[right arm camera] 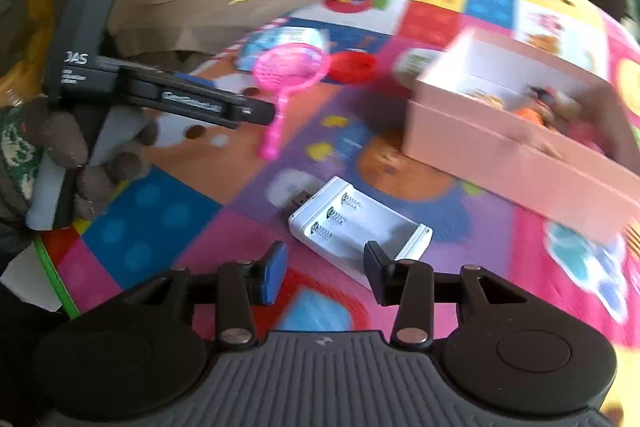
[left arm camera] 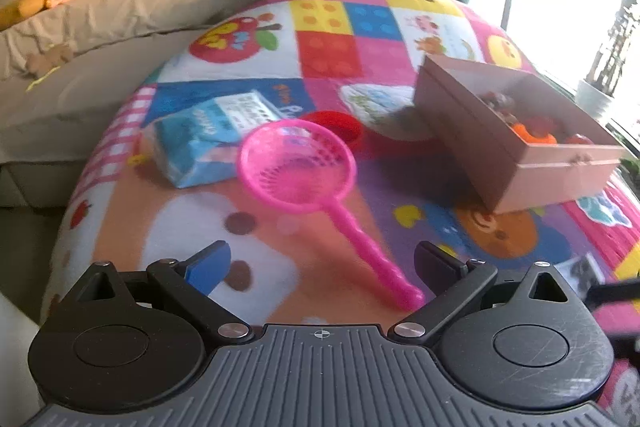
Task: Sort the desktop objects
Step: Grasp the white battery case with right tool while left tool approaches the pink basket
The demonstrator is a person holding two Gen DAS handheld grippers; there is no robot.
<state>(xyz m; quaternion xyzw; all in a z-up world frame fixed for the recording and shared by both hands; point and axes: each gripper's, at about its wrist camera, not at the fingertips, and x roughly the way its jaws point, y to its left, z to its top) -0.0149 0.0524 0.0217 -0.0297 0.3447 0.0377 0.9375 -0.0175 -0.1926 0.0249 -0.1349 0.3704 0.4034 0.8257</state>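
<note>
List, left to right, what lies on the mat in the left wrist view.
Blue packet → pink sieve → pink box. The red bowl sits behind the sieve, so I leave it out.

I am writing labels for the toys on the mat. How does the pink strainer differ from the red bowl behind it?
The pink strainer has a mesh scoop and a long handle; the red bowl looks solid and shows no handle. The strainer lies in full view, while the strainer's rim hides part of the bowl. Both look like plastic and lie on the play mat, outside the pink box.
</note>
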